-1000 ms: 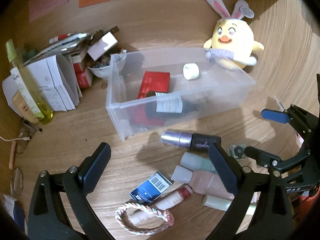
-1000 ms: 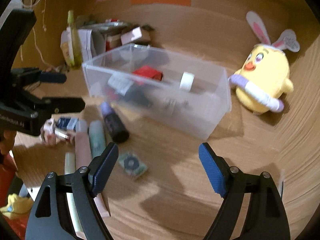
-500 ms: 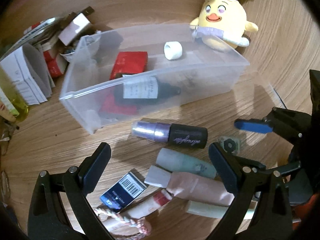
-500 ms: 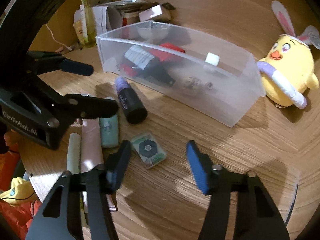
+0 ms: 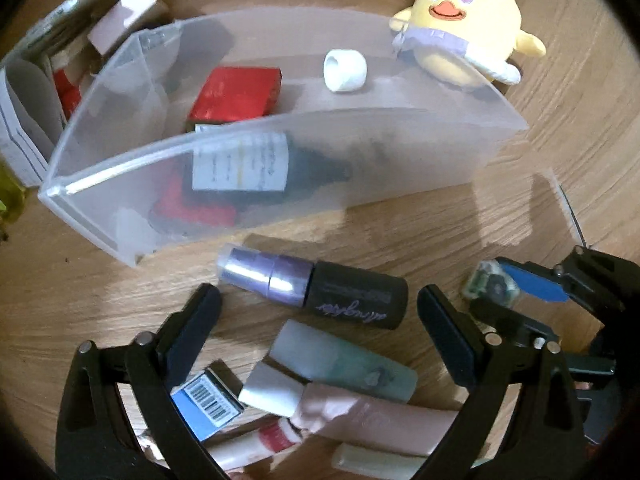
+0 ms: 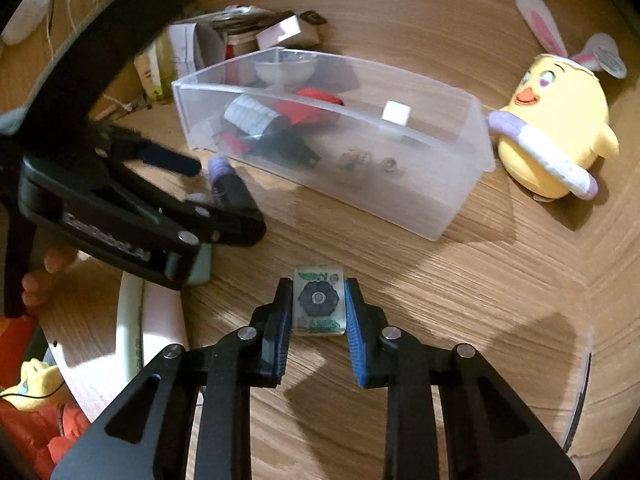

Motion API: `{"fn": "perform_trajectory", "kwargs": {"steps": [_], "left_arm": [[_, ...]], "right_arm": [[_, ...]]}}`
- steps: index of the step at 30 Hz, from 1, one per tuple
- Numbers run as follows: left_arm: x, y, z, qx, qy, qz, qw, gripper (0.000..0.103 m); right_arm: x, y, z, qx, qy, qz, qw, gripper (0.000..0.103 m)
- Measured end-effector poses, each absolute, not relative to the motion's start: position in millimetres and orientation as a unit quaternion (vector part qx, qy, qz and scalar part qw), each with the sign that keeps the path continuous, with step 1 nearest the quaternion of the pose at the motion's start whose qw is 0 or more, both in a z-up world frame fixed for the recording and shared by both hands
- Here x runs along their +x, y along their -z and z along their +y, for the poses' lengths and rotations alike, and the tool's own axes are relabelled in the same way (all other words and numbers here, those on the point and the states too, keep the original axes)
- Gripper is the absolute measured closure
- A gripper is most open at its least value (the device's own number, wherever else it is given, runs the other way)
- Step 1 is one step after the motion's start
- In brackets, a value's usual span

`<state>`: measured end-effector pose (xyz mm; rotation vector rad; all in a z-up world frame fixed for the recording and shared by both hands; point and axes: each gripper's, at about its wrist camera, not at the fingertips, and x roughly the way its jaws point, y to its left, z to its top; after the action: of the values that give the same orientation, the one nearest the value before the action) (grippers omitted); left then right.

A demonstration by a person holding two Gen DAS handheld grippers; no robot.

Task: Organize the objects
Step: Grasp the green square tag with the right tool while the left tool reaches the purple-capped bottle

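Right gripper (image 6: 319,308) jaws, wide a second ago, closing around tile (image 6: 319,305) near bin (image 6: 460,216) (pickup begun); left gripper (image 5: 320,308) spread.

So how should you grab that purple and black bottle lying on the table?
Grip the black body of the bottle across its round sides, coming from above. It lies flat on the table beside the clear bin, with free space on both sides, and the open left gripper hovers nearby.
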<state>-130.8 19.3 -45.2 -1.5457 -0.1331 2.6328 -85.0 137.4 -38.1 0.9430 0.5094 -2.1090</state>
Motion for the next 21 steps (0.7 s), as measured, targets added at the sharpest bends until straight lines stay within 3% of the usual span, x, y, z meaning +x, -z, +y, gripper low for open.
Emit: {"fn": "perform_trajectory", "kwargs": {"steps": [6, 8, 9, 15, 21], "left_arm": [[-131.1, 43.9, 16.4, -0.496, -0.865, -0.066, 0.037, 0.006], [-128.9, 42.5, 15.6, -0.488, -0.870, -0.066, 0.033, 0.015], [-127.3, 41.3, 15.7, -0.485, -0.872, -0.063, 0.033, 0.024], [-116.4, 36.0, 12.4, -0.480, -0.873, -0.073, 0.050, 0.039], [-101.6, 36.2, 6.6, -0.475, -0.873, -0.098, 0.058, 0.040]], "right_arm": [[-89.4, 36.7, 139.0, 0.370, 0.829, 0.185, 0.376, 0.081], [-89.4, 36.9, 138.6, 0.370, 0.829, 0.183, 0.376, 0.081], [-89.3, 36.6, 138.9, 0.369, 0.830, 0.182, 0.376, 0.081], [-89.9, 33.8, 141.7, 0.366, 0.833, 0.176, 0.375, 0.080], [-90.0, 28.9, 143.2, 0.364, 0.836, 0.166, 0.374, 0.080]]}}
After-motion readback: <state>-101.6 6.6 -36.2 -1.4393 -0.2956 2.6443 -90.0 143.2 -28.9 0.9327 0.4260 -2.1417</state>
